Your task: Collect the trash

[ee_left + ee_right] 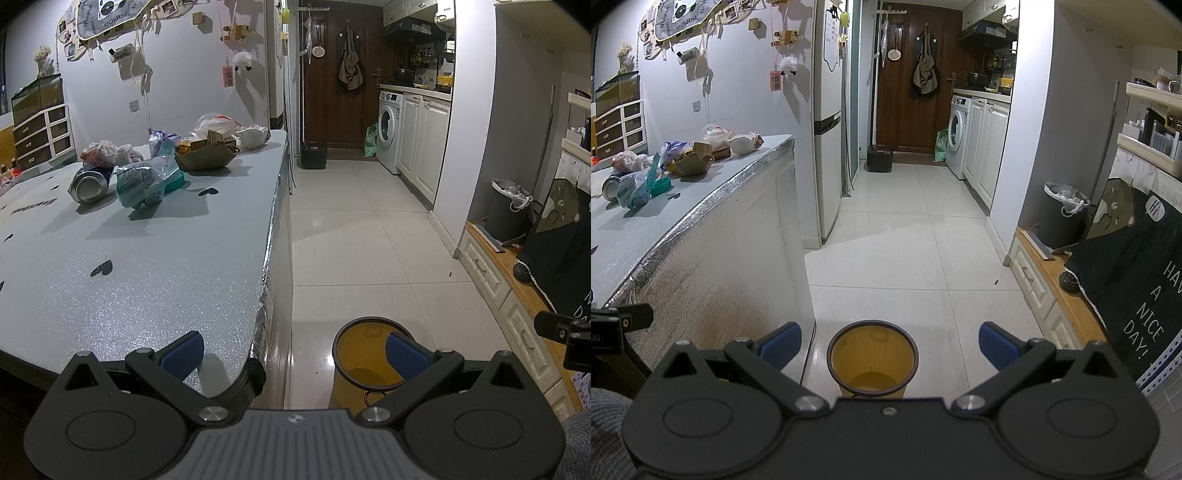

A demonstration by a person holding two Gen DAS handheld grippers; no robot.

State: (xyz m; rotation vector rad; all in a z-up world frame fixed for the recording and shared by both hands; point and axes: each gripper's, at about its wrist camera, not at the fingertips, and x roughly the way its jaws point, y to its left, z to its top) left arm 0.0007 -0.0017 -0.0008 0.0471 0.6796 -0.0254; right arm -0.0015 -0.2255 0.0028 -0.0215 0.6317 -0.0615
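Both grippers spread, holding nothing: left gripper point(293, 352) at near desk point(155, 280) edge, right gripper point(890, 345) low over floor. Yellow bin point(872, 360) on floor below, empty, prob. set near for drops. Trash at far desk: can point(88, 184), wrappers point(142, 181), bags point(218, 127). Labels too small to read. Cloth point(1137, 280) at right reads "HAVE A NICE DAY!".

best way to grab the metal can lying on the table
Grip the can across its round side wall, near the middle, coming down from above. It lies on its side with the flat end facing the camera, so the ends give no hold. A green wrapper crowds one side and a crumpled bag sits behind it, so the top is freest.
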